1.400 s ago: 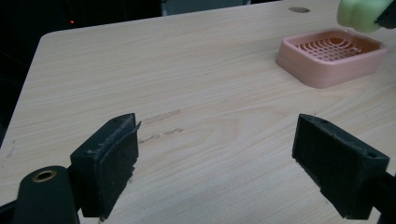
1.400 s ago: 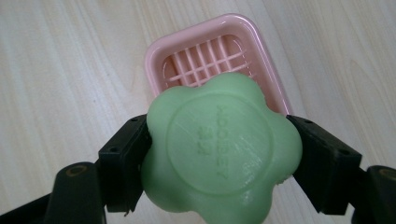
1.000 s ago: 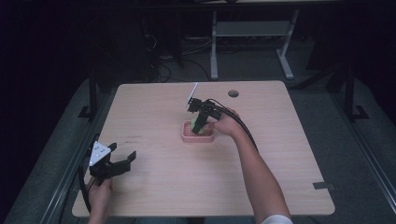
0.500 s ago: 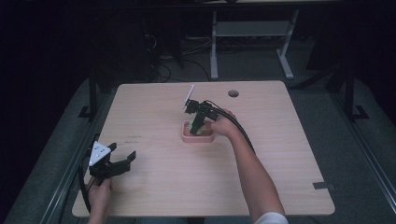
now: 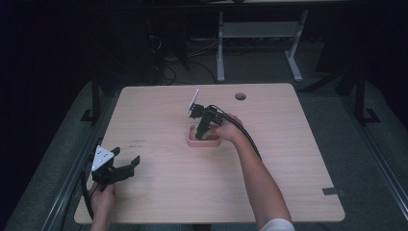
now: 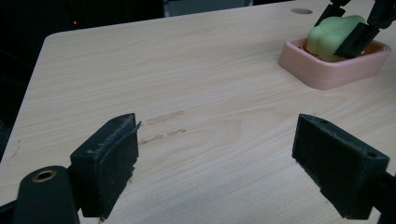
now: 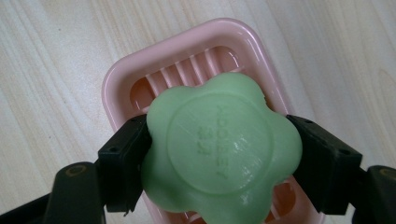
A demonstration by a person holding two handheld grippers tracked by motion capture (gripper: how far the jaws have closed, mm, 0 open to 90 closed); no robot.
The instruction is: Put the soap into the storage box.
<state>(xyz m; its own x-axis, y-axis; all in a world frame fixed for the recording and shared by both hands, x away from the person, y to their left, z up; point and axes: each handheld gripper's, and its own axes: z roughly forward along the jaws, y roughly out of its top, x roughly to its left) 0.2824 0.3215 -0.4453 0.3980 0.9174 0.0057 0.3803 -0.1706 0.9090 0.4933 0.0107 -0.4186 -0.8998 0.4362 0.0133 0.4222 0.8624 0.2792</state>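
Observation:
A green flower-shaped soap [image 7: 219, 149] with stamped lettering is clamped between the two black jaws of my right gripper [image 7: 219, 158], just above a pink ribbed soap dish [image 7: 140, 79]. In the high view the right gripper [image 5: 204, 129] points down into the dish [image 5: 192, 142] near the table's middle. The left gripper view shows the soap [image 6: 332, 36] sitting low in the dish [image 6: 322, 70], the right jaws on both sides of it. My left gripper [image 5: 114, 169] rests at the table's front left corner, jaws wide apart with nothing between them [image 6: 219, 168].
The light wooden table [image 5: 288, 168] has a round cable hole [image 5: 240, 96] at the back right and a dark mark [image 5: 334, 191] at the front right edge. Faint scuffs [image 6: 163, 123] lie ahead of the left gripper. Dark floor and a desk frame [image 5: 260, 33] lie beyond.
The right hand has shifted slightly to the left and lower over the dish, still holding the soap. The left gripper has stayed put.

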